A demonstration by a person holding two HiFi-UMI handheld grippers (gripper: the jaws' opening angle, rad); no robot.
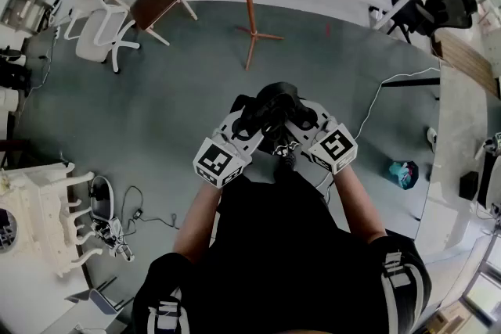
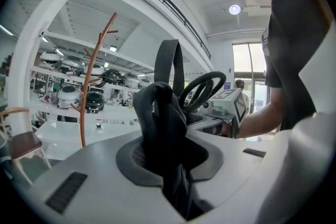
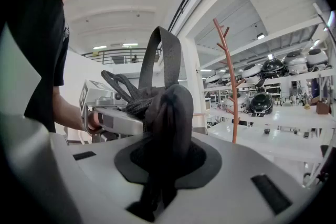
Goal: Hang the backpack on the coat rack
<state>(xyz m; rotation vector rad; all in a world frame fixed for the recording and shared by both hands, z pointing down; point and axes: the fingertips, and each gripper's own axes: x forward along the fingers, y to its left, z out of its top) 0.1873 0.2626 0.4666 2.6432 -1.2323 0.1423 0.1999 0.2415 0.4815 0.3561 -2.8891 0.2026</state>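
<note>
The black backpack (image 1: 274, 102) is held up in front of the person, between both grippers. The left gripper (image 2: 165, 152) has its jaws nearly closed, pinching a fold of the fabric, and the right gripper (image 3: 167, 157) clamps another fold likewise. A strap loop (image 2: 169, 60) stands above. The coat rack (image 1: 249, 4) stands well ahead across bare grey floor (image 1: 156, 105), with a chair (image 1: 156, 2) off to its left. The pack's lower body is hidden under the grippers
</note>
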